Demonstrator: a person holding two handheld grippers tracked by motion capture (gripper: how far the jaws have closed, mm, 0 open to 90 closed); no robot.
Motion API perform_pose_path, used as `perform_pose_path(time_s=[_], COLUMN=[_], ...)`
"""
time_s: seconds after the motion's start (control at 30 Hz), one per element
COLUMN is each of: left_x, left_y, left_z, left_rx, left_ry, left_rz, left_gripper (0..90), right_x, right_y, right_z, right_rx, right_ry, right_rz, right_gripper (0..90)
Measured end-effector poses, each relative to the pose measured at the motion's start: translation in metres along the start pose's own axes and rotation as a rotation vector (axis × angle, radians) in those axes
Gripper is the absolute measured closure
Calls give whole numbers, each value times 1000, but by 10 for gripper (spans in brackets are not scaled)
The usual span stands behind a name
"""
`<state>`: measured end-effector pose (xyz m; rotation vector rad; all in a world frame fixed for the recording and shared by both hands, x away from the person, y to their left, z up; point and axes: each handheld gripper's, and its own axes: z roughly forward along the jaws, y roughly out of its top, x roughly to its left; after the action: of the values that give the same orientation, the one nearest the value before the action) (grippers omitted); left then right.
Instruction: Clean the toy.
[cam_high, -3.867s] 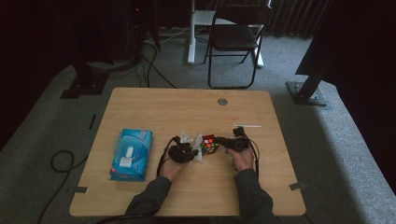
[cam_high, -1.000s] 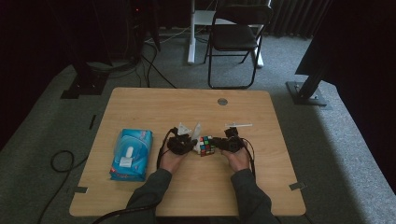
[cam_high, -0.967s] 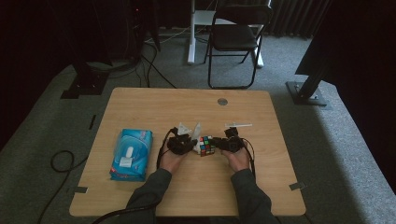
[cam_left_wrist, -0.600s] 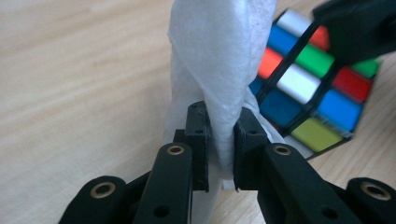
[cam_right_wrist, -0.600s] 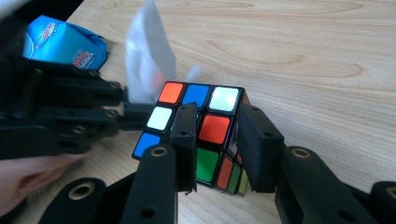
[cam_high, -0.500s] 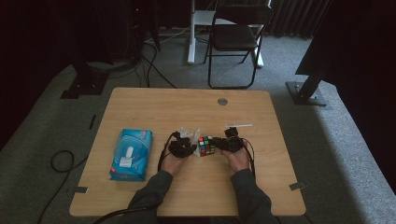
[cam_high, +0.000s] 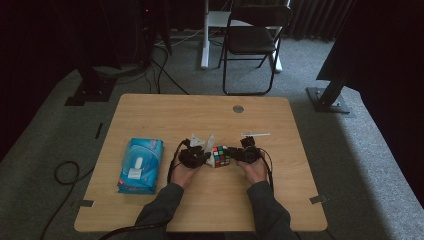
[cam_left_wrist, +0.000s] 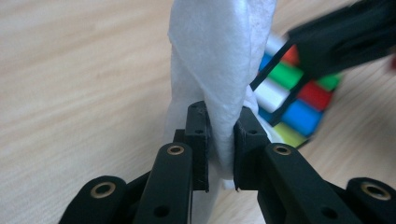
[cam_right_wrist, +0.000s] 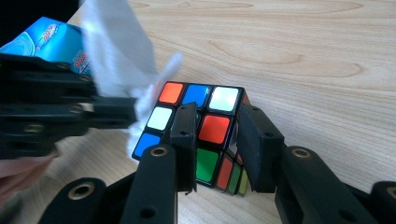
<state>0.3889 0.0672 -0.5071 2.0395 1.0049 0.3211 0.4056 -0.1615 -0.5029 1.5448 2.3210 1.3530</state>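
My left gripper (cam_left_wrist: 219, 140) pinches a soft, limp wipe (cam_left_wrist: 219, 56). My right gripper (cam_right_wrist: 217, 140) clamps the rigid, slick cube (cam_right_wrist: 201, 135) at its corner edge; the faces would hold better.

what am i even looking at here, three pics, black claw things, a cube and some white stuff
No robot here: a person sits at a wooden table holding a two-jaw gripper in each hand. The wide picture comes from a camera above the table. The two close-ups come from cameras riding on each gripper. The left gripper pinches a white wipe. The right gripper has its jaws around a corner of a colourful puzzle cube. A blue wipe pack lies at the table's left side.
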Motion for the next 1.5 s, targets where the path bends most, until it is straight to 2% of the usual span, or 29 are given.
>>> perform_pose_path(time_s=[0.2,0.23,0.43,0.73,0.83,1.0,1.13,1.27,1.4,1.5], left_x=[-5,-4,-4,1,4,2,1,1,-1,-6], left_y=[3,1,-4,-20,-24,-22,-21,-18,-16,-14], left_z=[-5,-4,-1,20,24,23,17,3,-6,-12], left_rx=[-14,-17,-9,81,73,84,72,30,5,-18], left_ry=[-15,-23,-25,-14,-28,-14,-14,-13,-24,-50], left_rz=[15,3,-4,-19,-33,-17,-13,-8,-1,17], left_gripper=[794,794,796,799,798,797,794,793,793,793], right_x=[0,0,0,0,1,0,0,0,0,0], right_y=[0,0,0,0,0,0,-1,-1,-1,-1], right_z=[0,0,0,0,0,0,0,0,0,0], right_rx=[0,0,0,0,0,0,-3,-3,-5,-6], right_ry=[0,0,1,-4,-5,-4,4,4,3,5], right_rz=[2,2,0,-1,-1,0,4,5,6,7], right_gripper=[687,687,687,688,688,687,687,687,687,687])
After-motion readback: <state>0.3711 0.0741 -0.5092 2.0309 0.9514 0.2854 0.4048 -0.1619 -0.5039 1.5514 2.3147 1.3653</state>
